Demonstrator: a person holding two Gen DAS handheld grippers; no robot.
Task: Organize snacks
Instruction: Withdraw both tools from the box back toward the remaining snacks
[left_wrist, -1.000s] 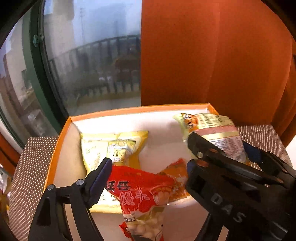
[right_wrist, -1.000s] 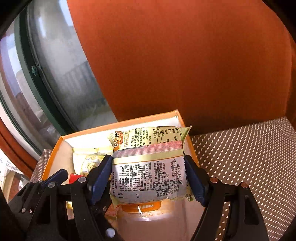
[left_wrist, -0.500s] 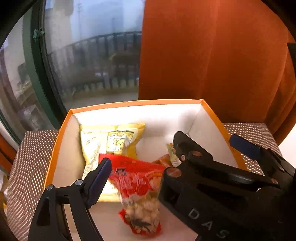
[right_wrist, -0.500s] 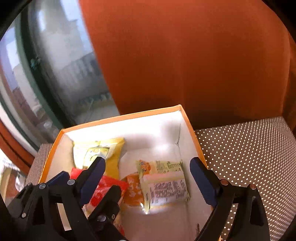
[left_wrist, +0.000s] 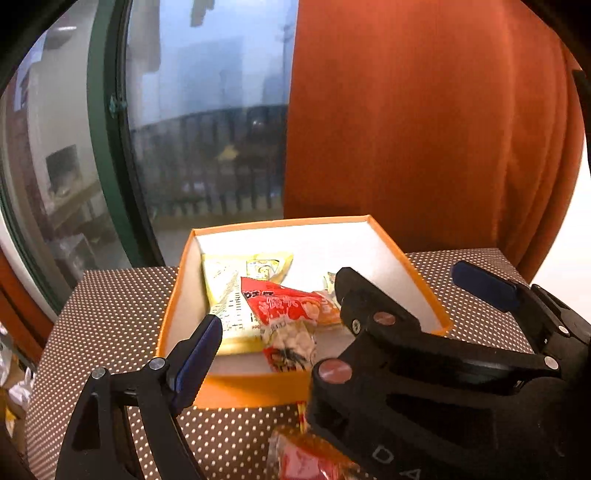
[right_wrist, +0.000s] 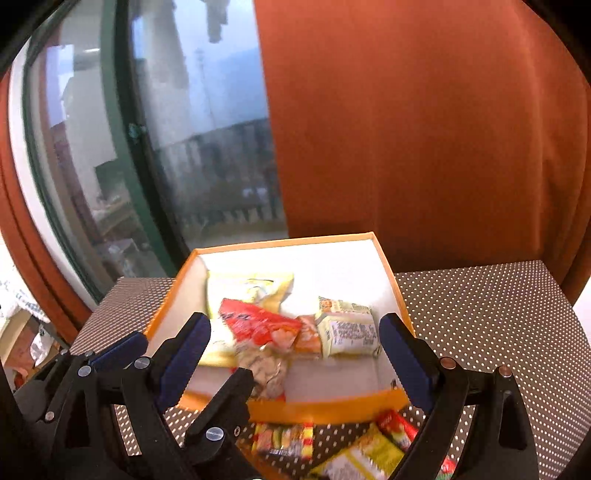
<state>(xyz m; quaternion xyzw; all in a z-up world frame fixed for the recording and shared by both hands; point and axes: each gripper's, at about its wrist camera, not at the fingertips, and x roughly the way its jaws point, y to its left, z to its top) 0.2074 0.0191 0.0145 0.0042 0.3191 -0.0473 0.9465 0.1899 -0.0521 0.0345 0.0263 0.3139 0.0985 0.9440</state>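
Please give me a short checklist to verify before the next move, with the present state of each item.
1. Right gripper is empty, jaws open: ok; they opened earlier in the last second.
2. Left gripper is empty, jaws open: ok.
3. Pale yellow printed snack packet lies inside the orange cardboard box: ok.
4. Red snack bag lies inside the box, over the yellow bag: ok.
5. All snacks are in the box: not ok; loose packets remain on the dotted brown tablecloth in front of it.
6. Number of packets still outside: cannot tell, partly hidden.

"DA" on right gripper (left_wrist: 402, 314)
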